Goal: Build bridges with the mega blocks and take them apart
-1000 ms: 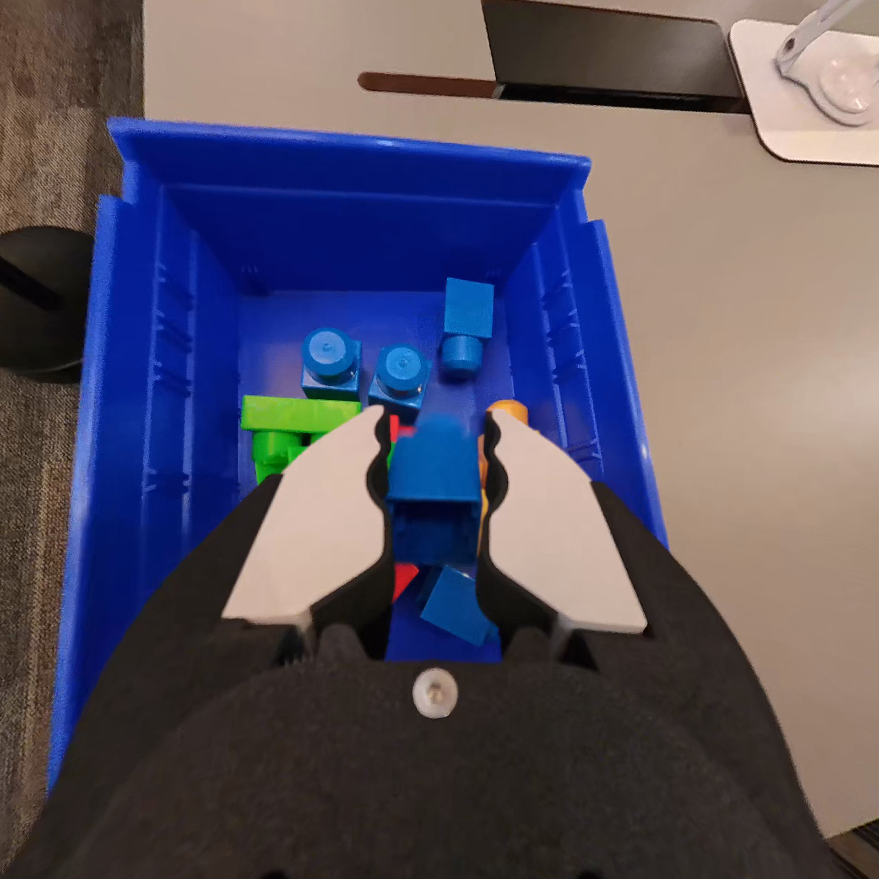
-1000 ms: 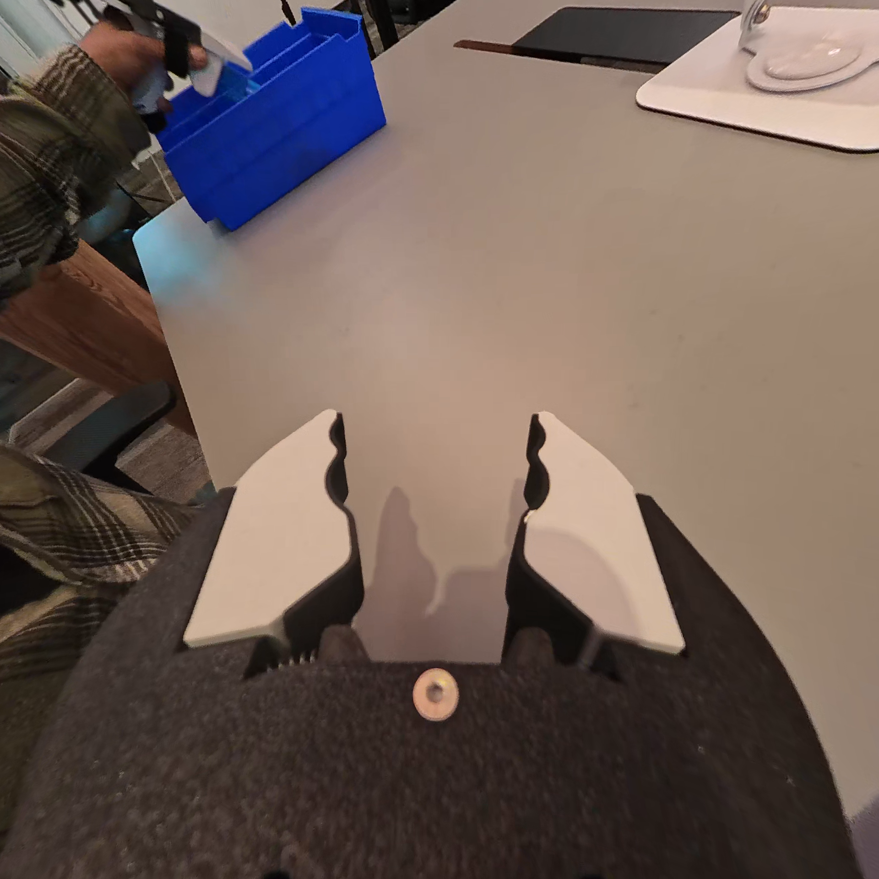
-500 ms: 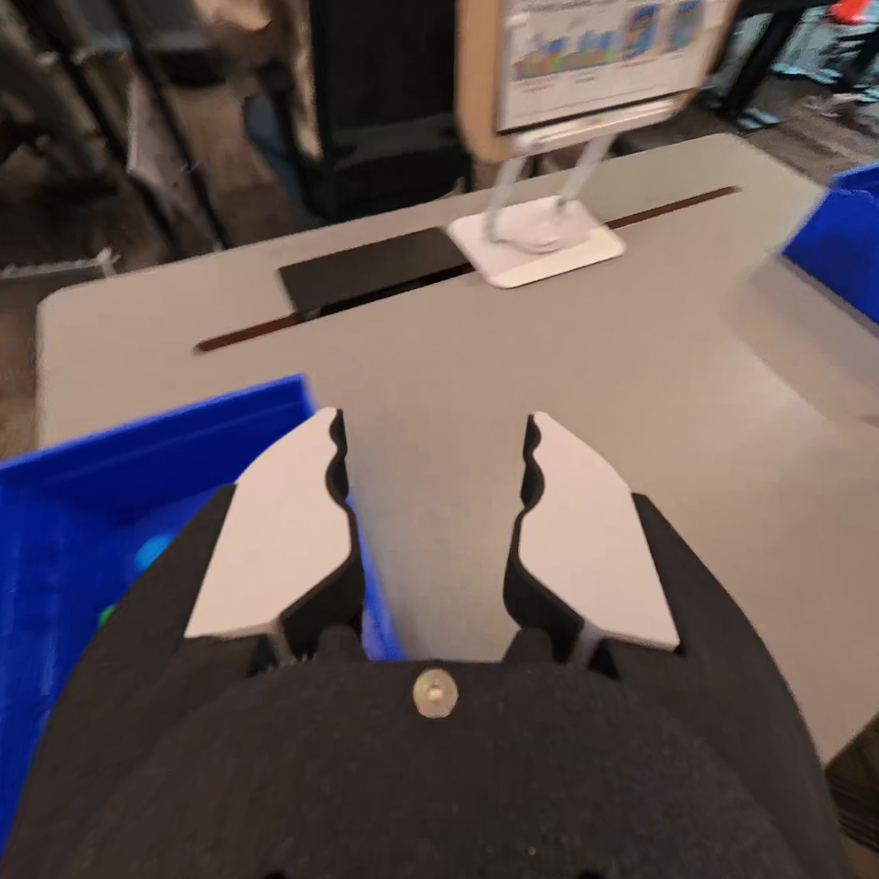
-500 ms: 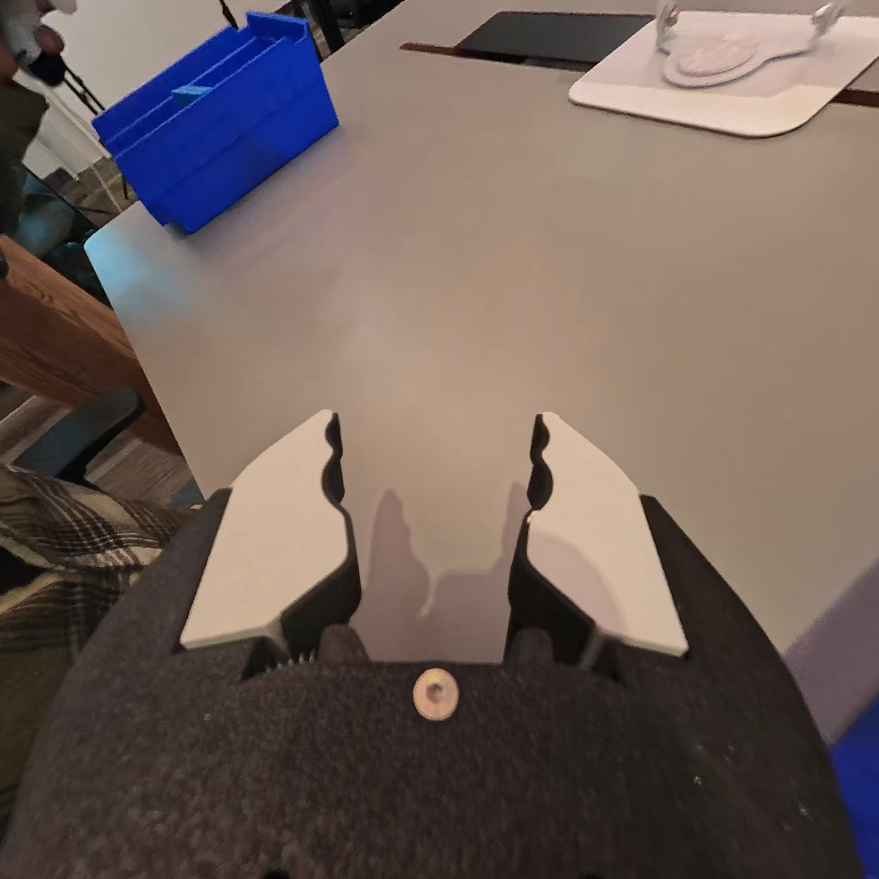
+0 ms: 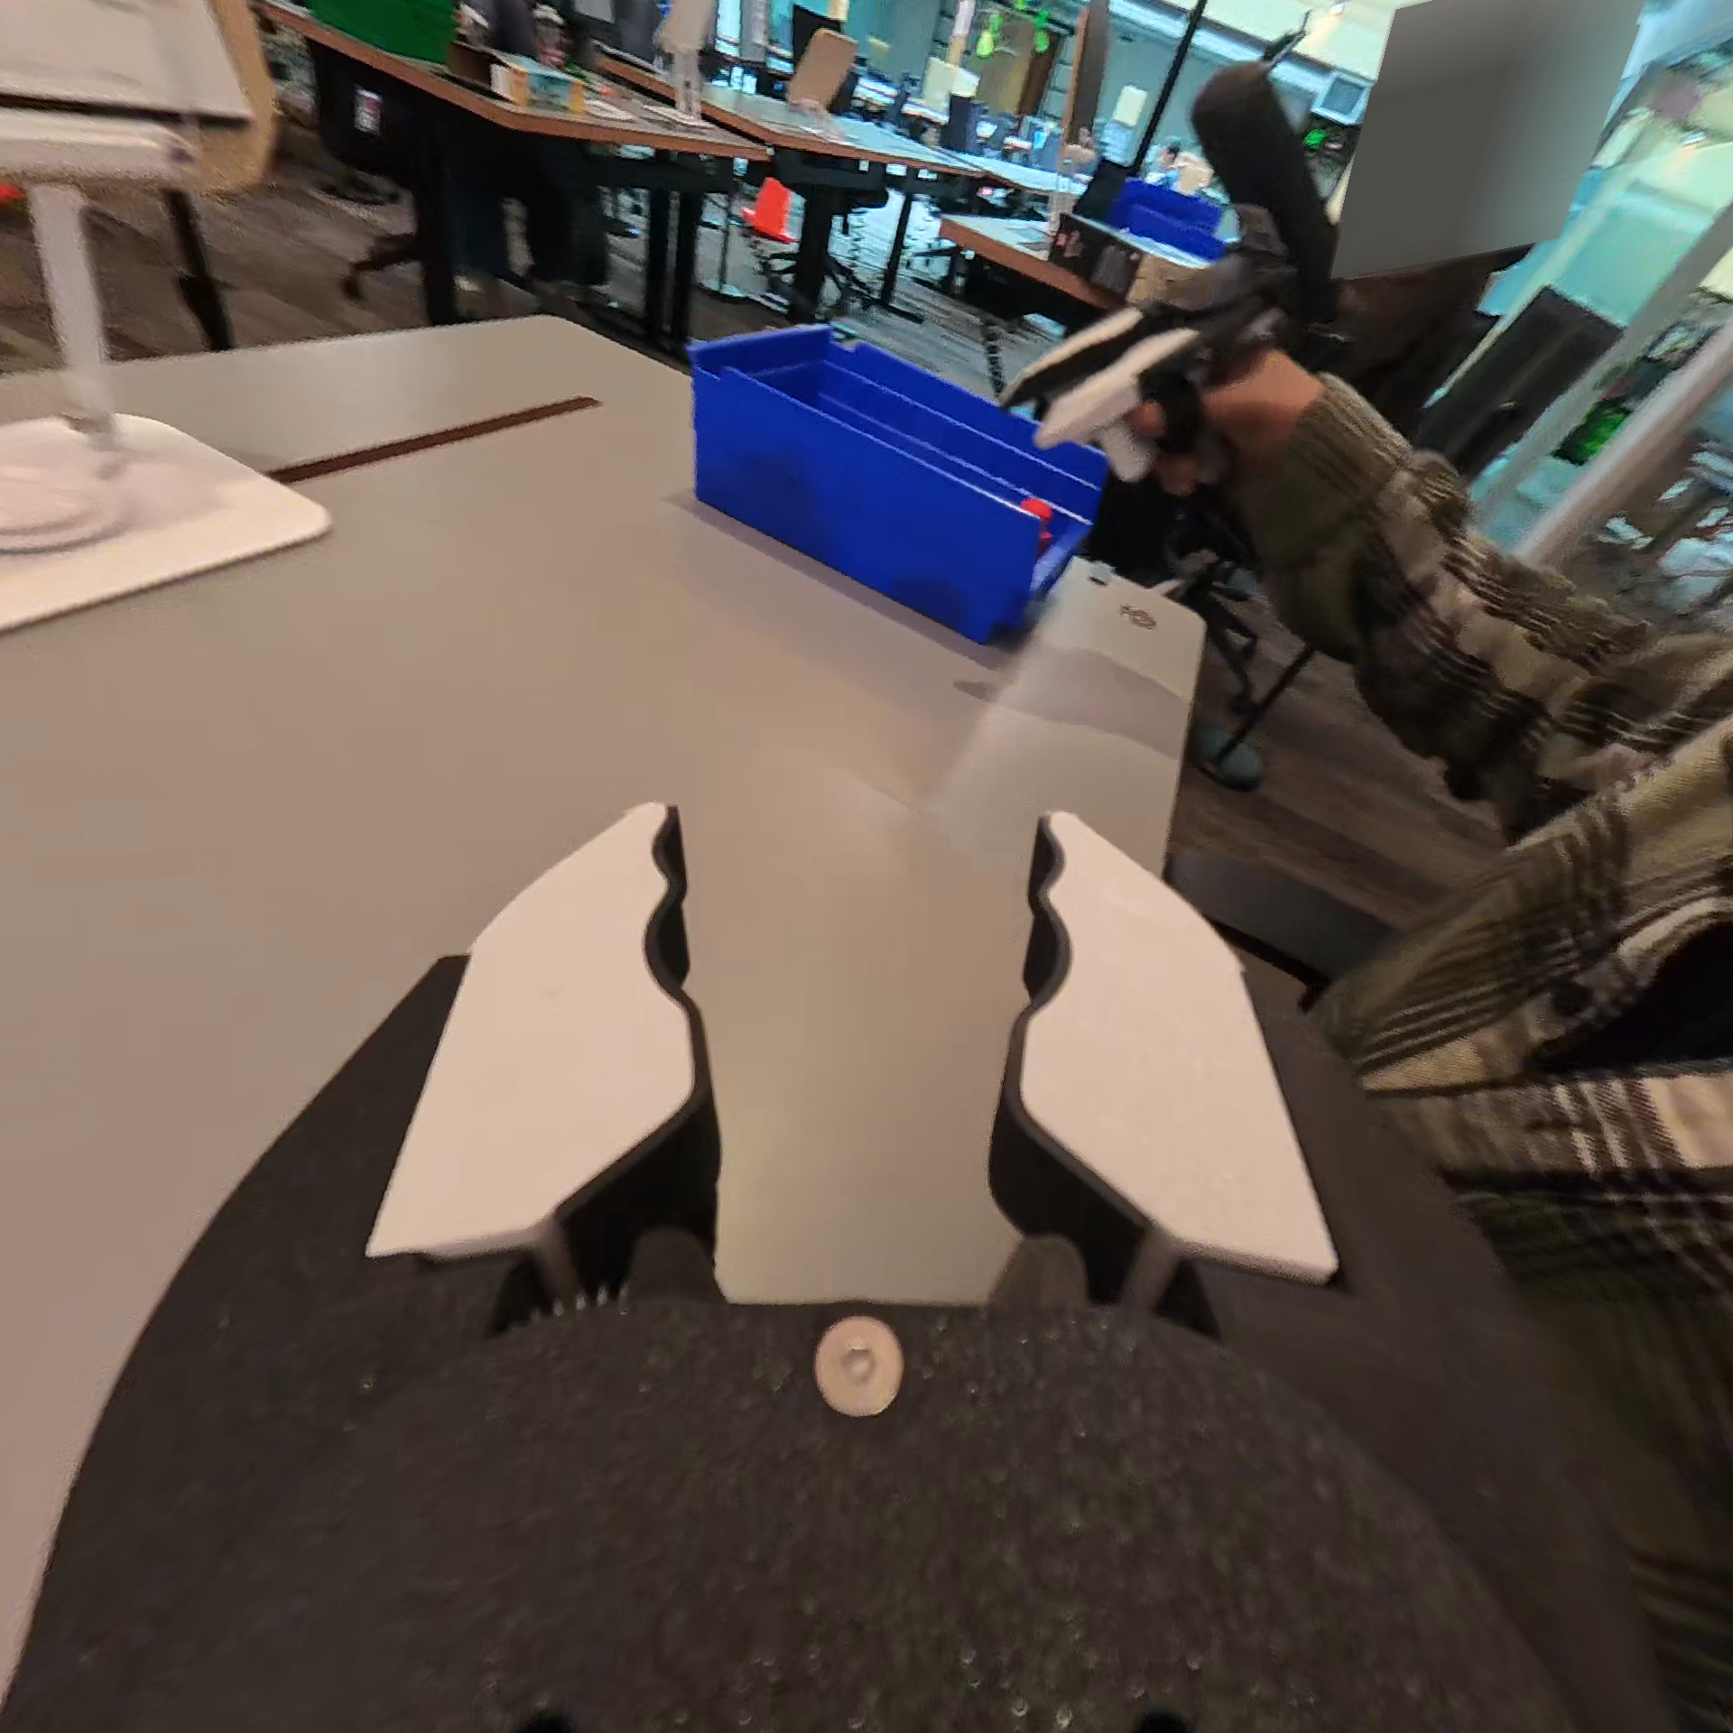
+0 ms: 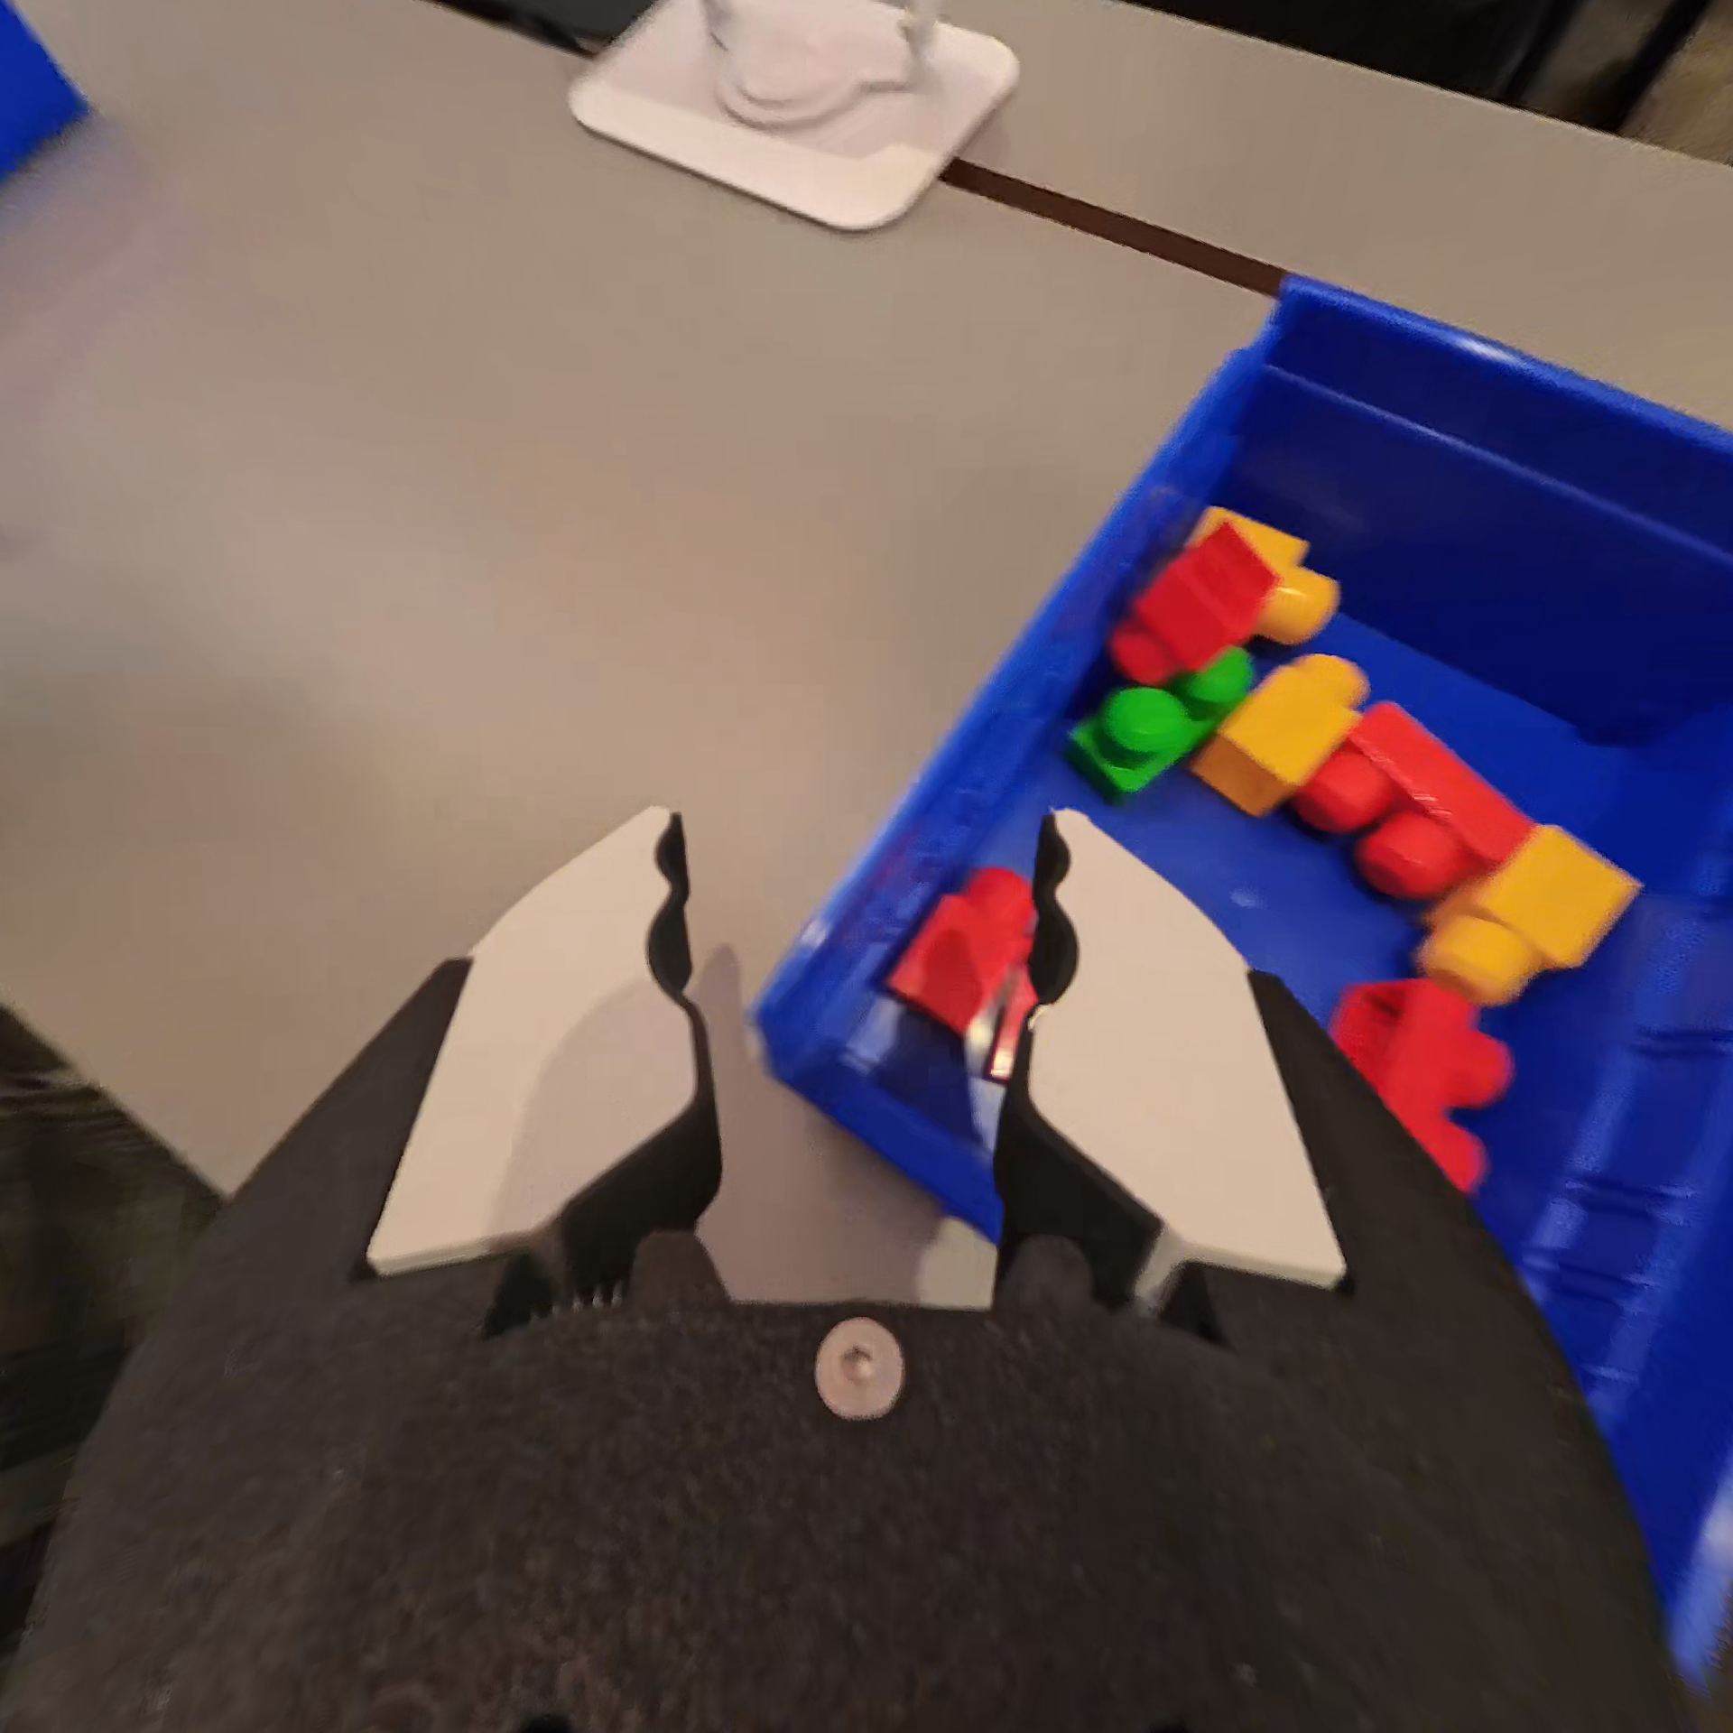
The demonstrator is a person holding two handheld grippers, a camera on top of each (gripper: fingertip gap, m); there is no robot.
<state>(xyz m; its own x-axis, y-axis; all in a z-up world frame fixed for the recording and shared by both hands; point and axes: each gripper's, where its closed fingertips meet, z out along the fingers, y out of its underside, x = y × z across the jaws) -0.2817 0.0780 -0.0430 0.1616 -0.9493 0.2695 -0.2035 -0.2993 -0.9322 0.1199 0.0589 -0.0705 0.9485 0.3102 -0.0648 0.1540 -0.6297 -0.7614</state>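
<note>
Since both claws are spread wide and empty, I'd drop my right gripper straight over the red block nearest the blue bin wall. My left gripper just hovers over bare table.

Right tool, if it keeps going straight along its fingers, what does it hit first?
Probably the near corner wall of the blue bin, which sits in the gap of the open right tool. The small red block lies just inside that wall. Depth is unclear and the frame is blurred.
</note>
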